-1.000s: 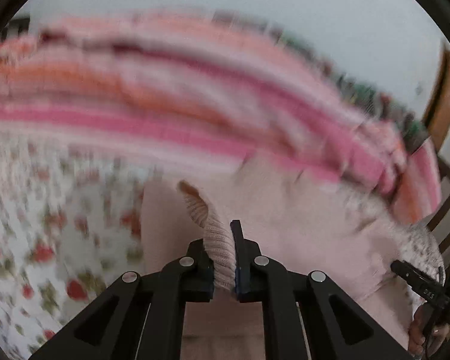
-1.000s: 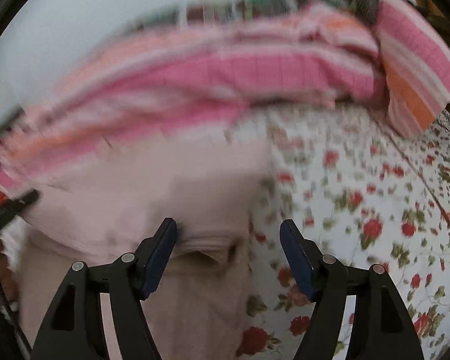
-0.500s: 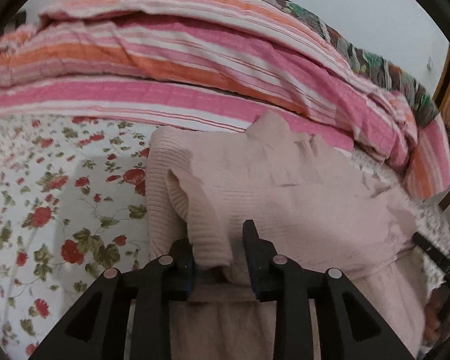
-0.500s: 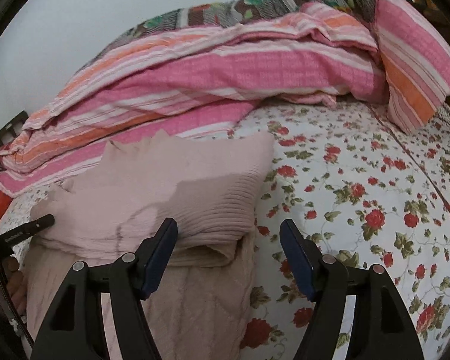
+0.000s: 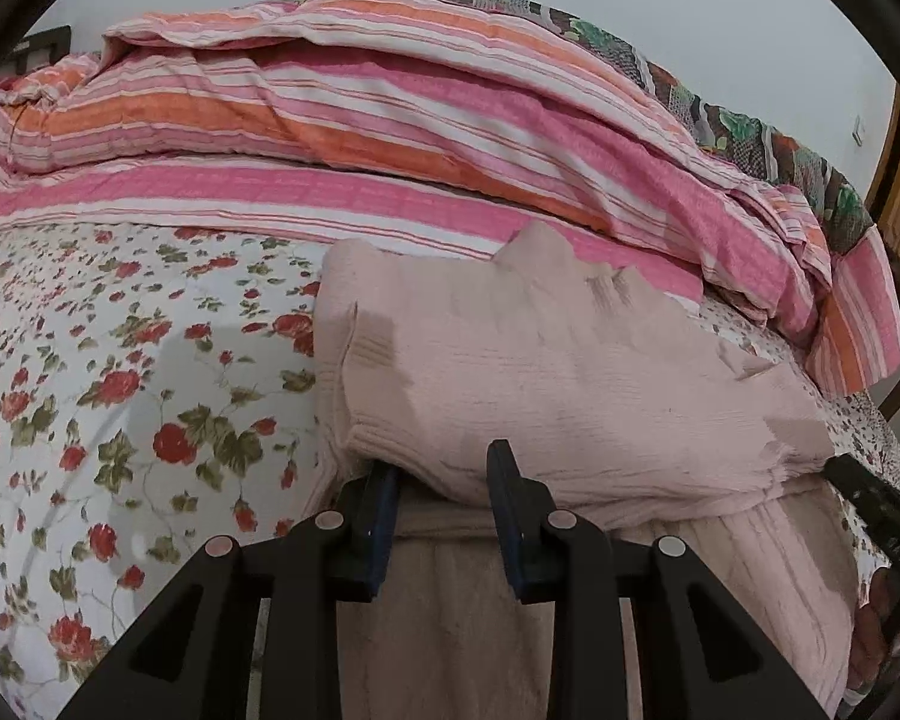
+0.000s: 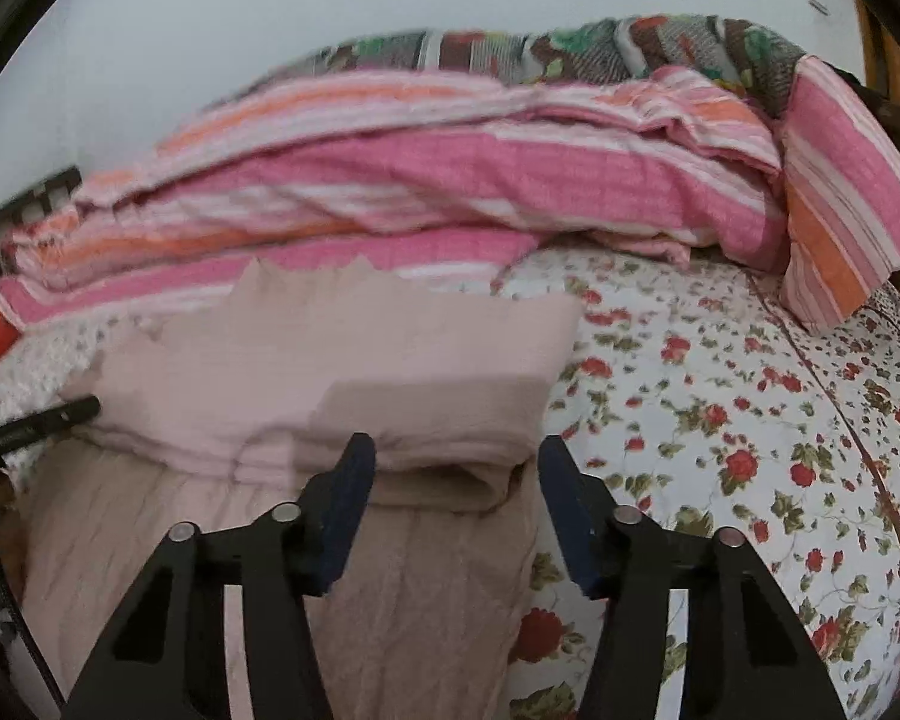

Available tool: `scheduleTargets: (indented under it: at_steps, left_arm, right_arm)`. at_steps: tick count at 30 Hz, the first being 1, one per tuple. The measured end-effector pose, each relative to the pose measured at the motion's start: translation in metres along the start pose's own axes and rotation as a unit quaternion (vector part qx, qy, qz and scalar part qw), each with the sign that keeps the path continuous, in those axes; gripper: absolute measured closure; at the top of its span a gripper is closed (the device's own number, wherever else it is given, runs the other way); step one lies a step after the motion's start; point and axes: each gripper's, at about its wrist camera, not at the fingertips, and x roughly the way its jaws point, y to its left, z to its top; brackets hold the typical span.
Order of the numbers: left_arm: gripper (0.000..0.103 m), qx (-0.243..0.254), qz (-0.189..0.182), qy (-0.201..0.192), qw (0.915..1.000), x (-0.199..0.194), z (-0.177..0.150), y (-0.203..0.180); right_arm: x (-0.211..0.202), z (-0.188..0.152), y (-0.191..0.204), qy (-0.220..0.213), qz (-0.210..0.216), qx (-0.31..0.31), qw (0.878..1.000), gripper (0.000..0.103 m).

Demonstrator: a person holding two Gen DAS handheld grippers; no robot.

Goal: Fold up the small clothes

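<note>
Folded pale pink knit sweater point(image 5: 570, 372) lying on floral bedsheet point(image 5: 120, 360), just in front of striped blanket point(image 5: 390, 138). Left gripper point(image 5: 444, 480) parted at sweater's near fold, gripping nothing. Right gripper point(image 6: 456, 468) closing, fold edge between unpressed jaws.

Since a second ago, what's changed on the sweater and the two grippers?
The left gripper has let go of the pink sweater's ribbed edge; the folded part now lies flat. The right gripper is closing, the sweater's fold between its pads, unpinched. The striped blanket and floral sheet are unchanged.
</note>
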Motion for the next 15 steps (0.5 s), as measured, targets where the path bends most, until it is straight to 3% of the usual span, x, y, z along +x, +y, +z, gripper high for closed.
scheduleTargets:
  at_steps: [4,12,15]
  left_arm:
    - [0.075,0.018,0.016,0.013,0.9996,0.005,-0.001,-0.006]
    - [0.068,0.026,0.01,0.017,0.9995,0.007,-0.001,-0.009]
    - [0.058,0.033,0.001,0.016,0.9993,0.005,-0.002,-0.011]
  right_arm:
    - [0.02,-0.005,0.002,0.054,-0.011,-0.002,0.998,0.049]
    - [0.019,-0.008,-0.002,0.054,0.004,0.001,0.999,0.047]
    - [0.016,-0.009,-0.002,0.055,0.019,0.001,0.998,0.047]
